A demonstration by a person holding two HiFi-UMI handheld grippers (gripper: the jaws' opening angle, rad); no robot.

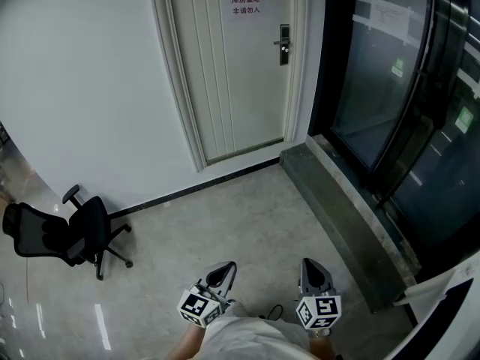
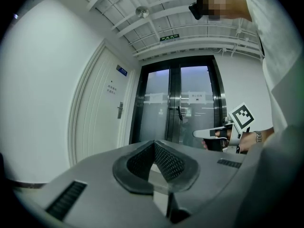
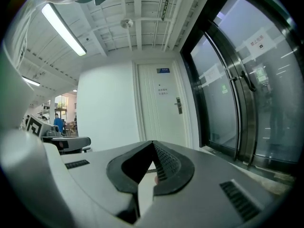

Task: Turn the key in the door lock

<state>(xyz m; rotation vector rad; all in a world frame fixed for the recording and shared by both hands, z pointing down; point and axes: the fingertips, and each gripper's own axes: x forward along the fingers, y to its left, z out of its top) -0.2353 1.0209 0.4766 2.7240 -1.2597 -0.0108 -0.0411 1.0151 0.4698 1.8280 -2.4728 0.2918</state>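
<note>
The door lock (image 1: 283,45), a dark metal plate with a lever handle, sits at the right edge of the white panelled door (image 1: 236,66). It is far across the pale polished floor (image 1: 247,216) from where the person stands. No key can be made out in the lock from here; it is too small to tell.

The left gripper (image 1: 227,267) and the right gripper (image 1: 311,265) are held low in front of the body, side by side and pointing roughly level towards the door. The left gripper view shows its jaws brought together at the tip with nothing clamped. The right gripper's jaws are also together. A tiny pinkish speck shows between its pads (image 3: 164,163), but I cannot tell what it is.

The task looks barely begun, since the whole approach is yet to come. I see several risks:
- The raised grey stone sill (image 1: 352,208) along the dark glass doors (image 1: 405,88) runs up to the door frame, so drifting right on the walk could catch a foot.
- The lever sits just above the keyhole, so a high reach would knock it.
- With the jaws closed, arriving without opening them would push a key rather than take it.
- A skewed or shallow pinch could slip off or bend the key when it is twisted.

The black office chair (image 1: 67,235) stands well off to the left, clear of the path.
</note>
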